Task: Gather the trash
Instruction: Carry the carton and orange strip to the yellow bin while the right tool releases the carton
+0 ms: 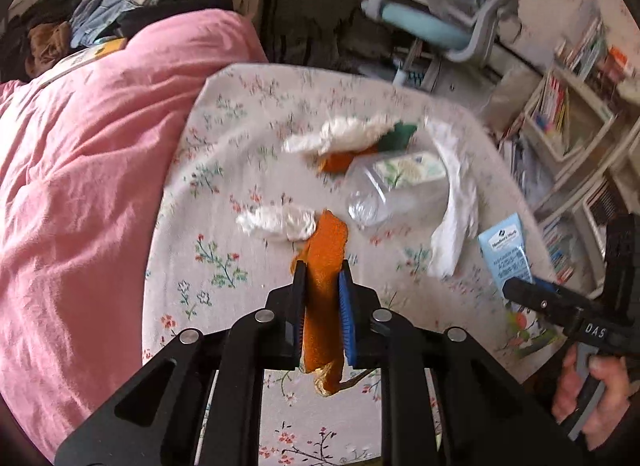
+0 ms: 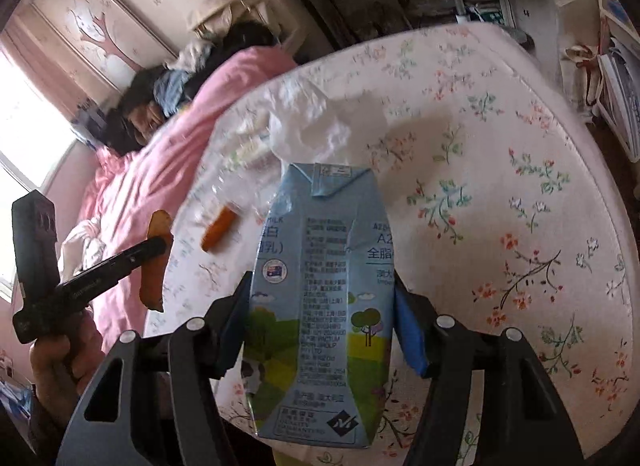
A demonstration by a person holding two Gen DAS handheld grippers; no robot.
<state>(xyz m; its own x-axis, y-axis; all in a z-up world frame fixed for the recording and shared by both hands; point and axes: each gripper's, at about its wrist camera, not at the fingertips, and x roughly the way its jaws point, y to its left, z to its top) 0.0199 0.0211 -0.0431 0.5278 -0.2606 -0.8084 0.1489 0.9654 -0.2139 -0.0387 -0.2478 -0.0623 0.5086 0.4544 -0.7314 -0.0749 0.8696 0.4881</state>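
Tongs on the left hand [image 1: 323, 286] are clamped on a long orange strip of peel [image 1: 326, 266], which runs lengthwise between the pads and out past the tips toward twelve o'clock; its lower end hangs ragged below the jaws. In the right wrist view the same strip dangles clear of the bed, so I judge it lifted. Right tongs [image 2: 322, 294] straddle a flattened pale-blue milk carton printed with trees and a cow [image 2: 320, 298]; its long axis lies along the fingers, folded top at twelve o'clock. Both pads meet the carton's side edges, so I read this as a grip across its width, though how firm it is I cannot tell.

Outward from the left tongs, on the floral bedsheet [image 1: 224, 169], the rest of the trash lies ahead: a crumpled white tissue [image 1: 276, 221] at about eleven o'clock just beside the peel's tip, a clear crushed plastic bottle with a flowered label [image 1: 392, 185] at one o'clock, a second piece of orange peel [image 1: 336, 161] beyond it under more white paper, and a white plastic bag [image 1: 452, 201] at two o'clock.

Both hands seem loaded, so the next move probably needs a bin, and none is visible. The left hand is nearer the tissue; the bottle lies between the two.
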